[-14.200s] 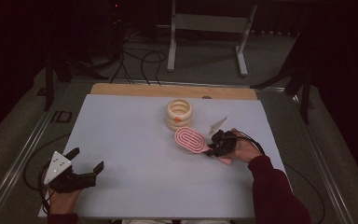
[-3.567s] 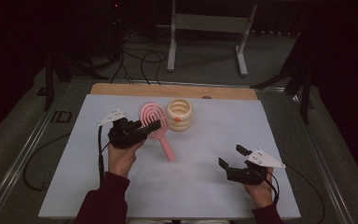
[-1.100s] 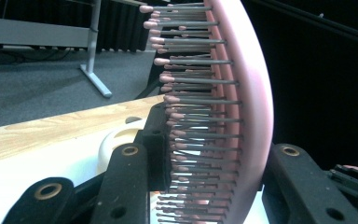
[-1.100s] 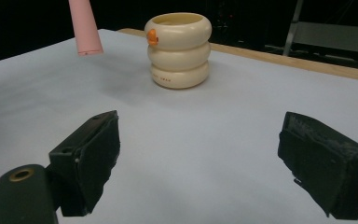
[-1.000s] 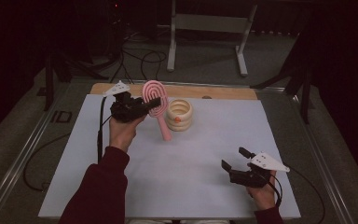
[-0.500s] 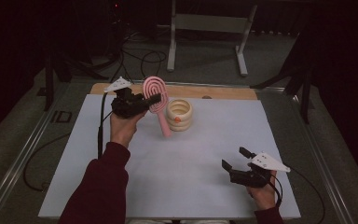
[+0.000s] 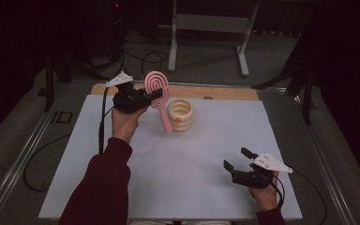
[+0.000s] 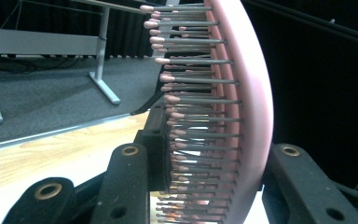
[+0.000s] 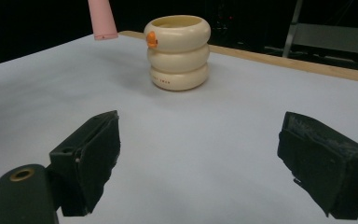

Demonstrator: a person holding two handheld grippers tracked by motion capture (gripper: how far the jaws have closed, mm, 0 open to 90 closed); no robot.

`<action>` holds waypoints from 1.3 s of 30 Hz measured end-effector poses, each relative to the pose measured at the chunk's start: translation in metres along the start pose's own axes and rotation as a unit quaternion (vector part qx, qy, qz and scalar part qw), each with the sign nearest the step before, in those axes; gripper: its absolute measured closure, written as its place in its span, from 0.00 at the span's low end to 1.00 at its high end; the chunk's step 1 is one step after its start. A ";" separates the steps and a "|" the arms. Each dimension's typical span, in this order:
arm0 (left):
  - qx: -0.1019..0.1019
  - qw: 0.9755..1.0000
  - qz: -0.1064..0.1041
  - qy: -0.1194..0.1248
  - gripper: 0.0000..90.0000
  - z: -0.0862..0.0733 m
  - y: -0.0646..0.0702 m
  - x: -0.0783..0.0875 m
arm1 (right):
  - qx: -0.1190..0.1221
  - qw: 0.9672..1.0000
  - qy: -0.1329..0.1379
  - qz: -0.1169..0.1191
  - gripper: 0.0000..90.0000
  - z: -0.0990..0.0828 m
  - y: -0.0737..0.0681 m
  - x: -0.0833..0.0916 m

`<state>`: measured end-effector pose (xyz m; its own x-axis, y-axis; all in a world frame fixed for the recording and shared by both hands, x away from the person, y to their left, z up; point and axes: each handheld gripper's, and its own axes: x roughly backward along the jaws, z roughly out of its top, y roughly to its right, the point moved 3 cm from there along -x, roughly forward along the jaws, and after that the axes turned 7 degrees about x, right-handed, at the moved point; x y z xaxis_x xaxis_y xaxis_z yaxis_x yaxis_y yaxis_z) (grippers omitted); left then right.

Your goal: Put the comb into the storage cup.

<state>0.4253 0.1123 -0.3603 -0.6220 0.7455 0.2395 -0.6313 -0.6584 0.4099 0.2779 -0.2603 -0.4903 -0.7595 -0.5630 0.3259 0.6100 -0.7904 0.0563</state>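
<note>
One pink hairbrush (image 7: pixel 158 93) is hanging in the air in the upper left of the high view, its handle pointing down beside a cream ringed cup (image 7: pixel 180 115). The left gripper (image 7: pixel 153 95) is clamping the brush head between its jaws. It appears to be carrying the brush to the cup; next, the handle needs lowering into the opening. The right gripper (image 7: pixel 237 161) is resting wide open and empty, lower right.

Small orange print on the cream ringed cup (image 9: pixel 179 51) (too blurred to read)
</note>
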 end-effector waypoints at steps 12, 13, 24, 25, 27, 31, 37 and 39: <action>-0.005 1.000 0.003 0.006 0.71 0.009 0.001 -0.004 | -0.001 1.000 0.000 0.000 0.14 0.000 0.000 0.000; -0.006 1.000 0.003 0.005 0.71 0.010 0.001 -0.004 | -0.002 1.000 0.001 0.001 0.14 0.000 0.000 0.000; -0.007 1.000 0.007 0.010 0.71 0.015 0.000 -0.009 | -0.002 1.000 0.003 0.000 0.14 0.001 0.002 0.001; -0.007 1.000 0.007 0.010 0.71 0.015 0.000 -0.009 | -0.002 1.000 0.003 0.000 0.14 0.001 0.002 0.001; -0.007 1.000 0.008 0.014 0.71 0.017 0.000 -0.010 | -0.002 1.000 0.003 0.000 0.14 0.001 0.002 0.001; -0.010 1.000 0.010 0.018 0.71 0.020 0.002 -0.013 | -0.003 1.000 0.003 0.001 0.14 0.001 0.001 0.001; -0.012 1.000 0.008 0.021 0.71 0.022 0.004 -0.018 | -0.002 1.000 0.005 -0.001 0.14 0.001 0.002 0.001; -0.014 1.000 0.010 0.019 0.71 0.022 0.004 -0.020 | -0.002 1.000 0.005 0.000 0.14 0.001 0.002 0.001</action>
<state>0.4450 0.0972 -0.3435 -0.6515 0.7282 0.2130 -0.6309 -0.6759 0.3809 0.2784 -0.2617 -0.4885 -0.7619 -0.5649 0.3168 0.6089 -0.7915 0.0530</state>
